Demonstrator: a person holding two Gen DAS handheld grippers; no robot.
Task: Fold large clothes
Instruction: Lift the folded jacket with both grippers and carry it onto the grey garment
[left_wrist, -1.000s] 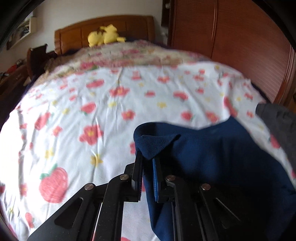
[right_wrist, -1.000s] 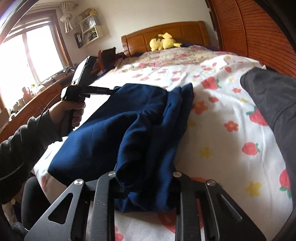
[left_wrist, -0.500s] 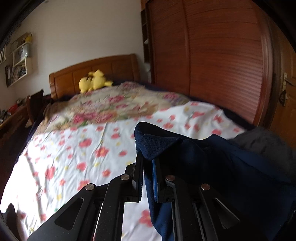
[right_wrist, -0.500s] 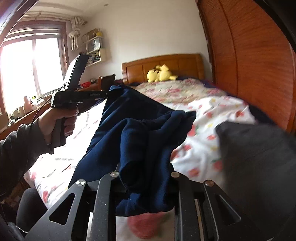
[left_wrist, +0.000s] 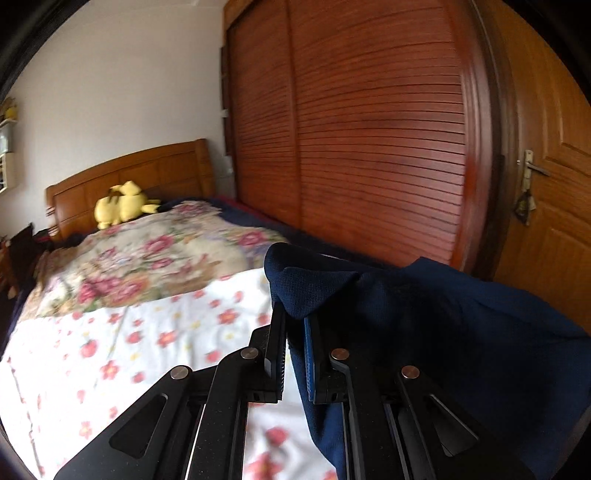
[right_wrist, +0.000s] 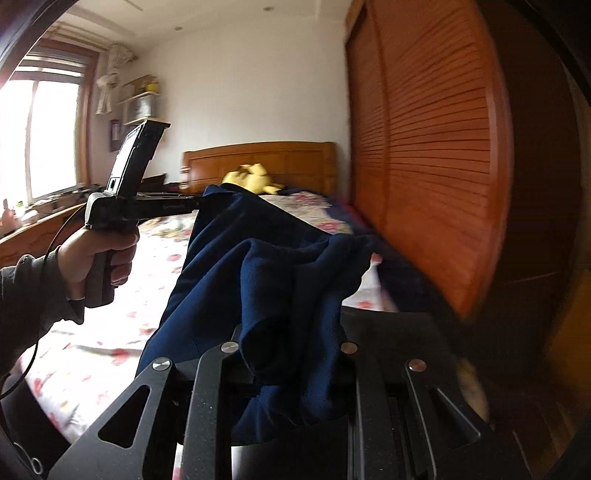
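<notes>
Floral-sheeted bed (left_wrist: 155, 332) lies below my navy garment (right_wrist: 258, 266), held aloft over its foot edge, long axis strung between grippers. Left gripper (left_wrist: 295, 332) fingers clamp one corner; right gripper (right_wrist: 288, 350) fingers clamp bunched cloth.

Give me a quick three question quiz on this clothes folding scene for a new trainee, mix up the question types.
1. True or false: the navy garment lies flat on the bed.
2. Multiple choice: what sits by the headboard? A) a yellow plush toy B) a laptop C) a folded towel
3. Fill in: the left gripper jaws pinch the garment's ____ edge.

Key:
1. False; both the left gripper and the right gripper hold it in the air.
2. A, the yellow plush toy.
3. Collar-like.
</notes>
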